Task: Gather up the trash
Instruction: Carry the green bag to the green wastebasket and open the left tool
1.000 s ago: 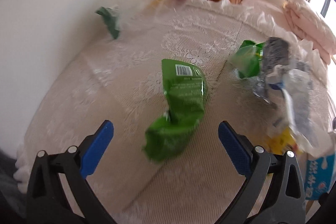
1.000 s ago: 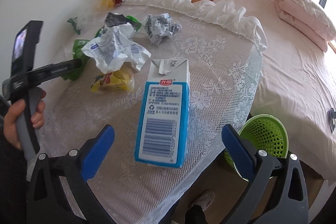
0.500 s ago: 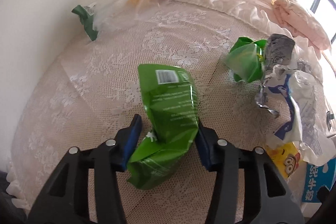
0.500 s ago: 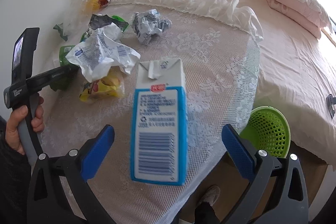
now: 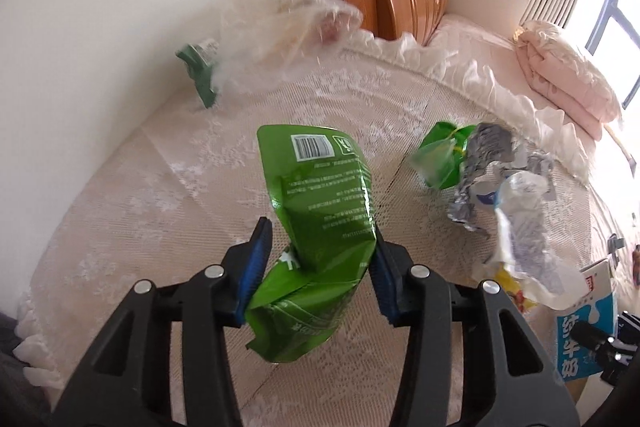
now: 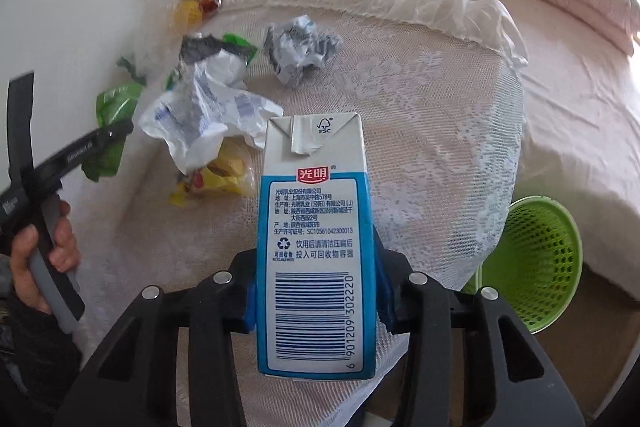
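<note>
While the left gripper (image 5: 318, 267) jaws are pinching the green snack bag (image 5: 320, 219), the right gripper (image 6: 316, 291) jaws are closing on the milk carton (image 6: 316, 247); the green basket (image 6: 532, 263) is sitting nearer the right, below the bench (image 6: 420, 115) edge.

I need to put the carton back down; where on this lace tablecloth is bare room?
Free: the lace tablecloth between the crumpled foil ball and the ruffled edge. Crowded: the wall side, around the white wrapper, yellow packet and clear plastic bag.

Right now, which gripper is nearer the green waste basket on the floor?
Right. The right gripper, closing on the milk carton, sits just left of the green basket; the left gripper holds a green wrapper farther left.
</note>
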`<move>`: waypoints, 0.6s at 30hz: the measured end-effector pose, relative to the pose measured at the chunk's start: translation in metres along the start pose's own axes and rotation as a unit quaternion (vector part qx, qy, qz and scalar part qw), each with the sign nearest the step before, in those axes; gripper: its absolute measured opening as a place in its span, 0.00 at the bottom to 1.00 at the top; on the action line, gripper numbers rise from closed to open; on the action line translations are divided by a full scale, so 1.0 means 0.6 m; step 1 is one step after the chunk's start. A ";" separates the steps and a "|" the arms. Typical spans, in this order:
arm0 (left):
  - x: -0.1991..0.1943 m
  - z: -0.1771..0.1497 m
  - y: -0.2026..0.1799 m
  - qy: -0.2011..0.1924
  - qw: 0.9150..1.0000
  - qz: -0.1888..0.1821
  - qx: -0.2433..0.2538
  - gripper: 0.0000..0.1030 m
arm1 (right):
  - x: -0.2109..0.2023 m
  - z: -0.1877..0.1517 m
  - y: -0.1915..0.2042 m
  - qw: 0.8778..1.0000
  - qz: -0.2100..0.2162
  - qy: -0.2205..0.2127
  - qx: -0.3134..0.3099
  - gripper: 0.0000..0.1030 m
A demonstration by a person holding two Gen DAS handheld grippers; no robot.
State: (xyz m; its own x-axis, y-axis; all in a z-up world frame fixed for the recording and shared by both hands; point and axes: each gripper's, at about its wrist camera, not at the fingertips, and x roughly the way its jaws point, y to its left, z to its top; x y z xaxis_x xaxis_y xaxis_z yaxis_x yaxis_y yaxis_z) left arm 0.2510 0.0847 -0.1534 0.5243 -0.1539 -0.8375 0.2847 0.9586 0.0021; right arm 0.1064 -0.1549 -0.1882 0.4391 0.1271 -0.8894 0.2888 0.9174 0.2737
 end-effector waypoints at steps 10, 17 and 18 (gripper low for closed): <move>-0.129 -0.037 -0.211 -0.003 0.993 -0.105 0.057 0.44 | -0.140 -0.035 -0.201 0.996 -0.058 -0.048 0.054 0.42; -0.123 -0.095 -0.467 0.045 0.975 -0.191 0.101 0.44 | -0.225 -0.059 -0.385 0.988 -0.108 -0.075 0.076 0.42; -0.114 -0.106 -0.503 0.055 0.973 -0.198 0.106 0.44 | -0.235 -0.062 -0.404 0.988 -0.110 -0.081 0.075 0.42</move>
State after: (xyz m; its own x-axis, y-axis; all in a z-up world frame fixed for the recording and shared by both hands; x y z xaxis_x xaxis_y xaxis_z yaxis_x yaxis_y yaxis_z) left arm 0.0780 -0.1787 -0.1316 0.2532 -0.4633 -0.8493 0.6126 0.7562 -0.2299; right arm -0.0572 -0.3815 -0.1426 0.4780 -0.1419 -0.8668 0.5101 0.8482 0.1425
